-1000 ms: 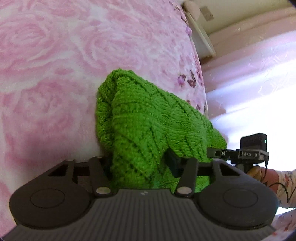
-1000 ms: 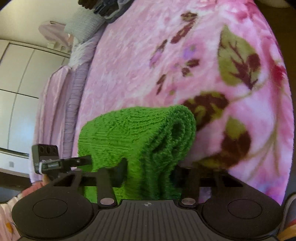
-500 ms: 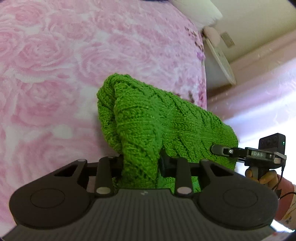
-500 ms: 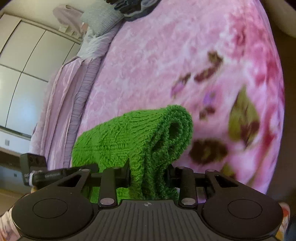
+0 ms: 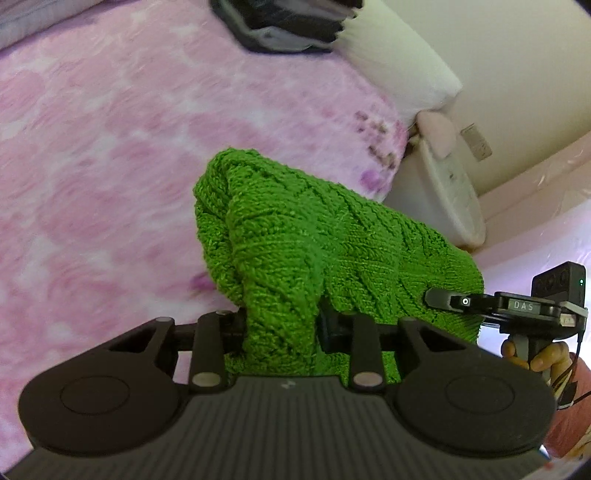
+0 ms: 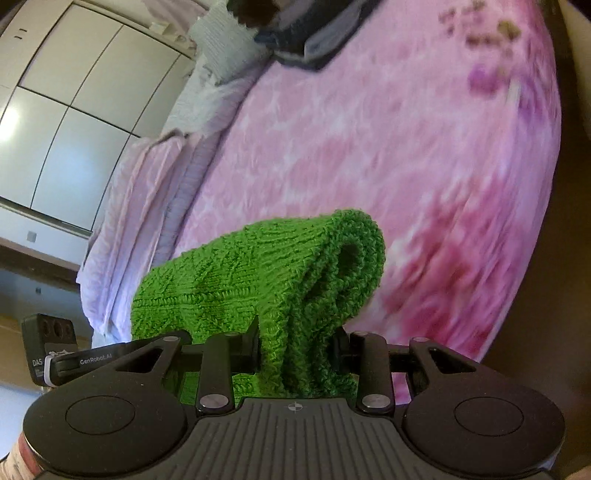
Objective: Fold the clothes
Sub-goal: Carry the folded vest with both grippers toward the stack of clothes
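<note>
Both grippers, left (image 5: 282, 332) and right (image 6: 295, 350), are clamped on opposite ends of the folded green sweater (image 5: 295, 251), and since a second ago they have tightened and lifted it clear of the pink blanket (image 5: 92, 166), so the folding looks done and the bundle is being carried off. Ahead at the head of the bed lie a dark pile of clothes (image 6: 310, 33) (probably where it belongs) and a white pillow (image 5: 399, 62); nothing blocks the way.

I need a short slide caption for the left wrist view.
Left gripper clamps a folded green knitted garment above a pink floral blanket.
</note>
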A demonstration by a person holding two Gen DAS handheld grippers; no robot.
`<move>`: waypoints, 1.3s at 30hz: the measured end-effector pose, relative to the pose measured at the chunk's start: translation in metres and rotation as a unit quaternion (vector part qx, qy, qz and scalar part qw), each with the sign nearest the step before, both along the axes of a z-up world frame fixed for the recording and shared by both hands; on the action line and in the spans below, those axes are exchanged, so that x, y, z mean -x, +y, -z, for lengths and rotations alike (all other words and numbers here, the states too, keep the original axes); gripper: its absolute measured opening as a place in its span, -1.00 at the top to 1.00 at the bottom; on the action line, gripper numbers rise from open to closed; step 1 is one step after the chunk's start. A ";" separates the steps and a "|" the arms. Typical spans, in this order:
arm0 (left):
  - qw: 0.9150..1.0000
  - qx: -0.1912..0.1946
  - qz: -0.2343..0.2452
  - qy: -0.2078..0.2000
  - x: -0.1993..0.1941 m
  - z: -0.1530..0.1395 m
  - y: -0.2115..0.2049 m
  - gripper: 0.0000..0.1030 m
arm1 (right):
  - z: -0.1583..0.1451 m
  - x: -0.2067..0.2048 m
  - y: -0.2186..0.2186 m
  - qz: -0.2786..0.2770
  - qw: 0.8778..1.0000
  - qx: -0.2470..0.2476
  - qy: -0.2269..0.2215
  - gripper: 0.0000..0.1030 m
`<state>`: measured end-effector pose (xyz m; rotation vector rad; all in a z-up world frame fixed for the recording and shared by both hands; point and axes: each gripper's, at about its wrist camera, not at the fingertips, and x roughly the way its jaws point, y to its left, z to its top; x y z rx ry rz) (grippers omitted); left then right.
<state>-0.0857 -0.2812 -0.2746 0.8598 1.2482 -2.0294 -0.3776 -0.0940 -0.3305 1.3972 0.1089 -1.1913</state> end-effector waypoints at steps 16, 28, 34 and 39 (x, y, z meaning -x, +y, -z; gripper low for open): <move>0.997 0.049 -0.050 0.025 0.178 -0.093 -0.128 0.49 | -0.103 0.174 -0.134 -0.022 0.999 0.033 0.017 0.41; 0.986 0.084 -0.125 0.064 0.261 -0.160 -0.306 0.49 | -0.188 0.253 -0.358 -0.092 0.992 0.072 0.053 0.41; 0.972 0.093 -0.202 0.074 0.302 -0.198 -0.432 0.49 | -0.217 0.287 -0.508 -0.154 0.981 0.097 0.062 0.41; 0.962 0.075 -0.250 0.076 0.325 -0.227 -0.532 0.49 | -0.235 0.306 -0.629 -0.199 0.974 0.095 0.052 0.41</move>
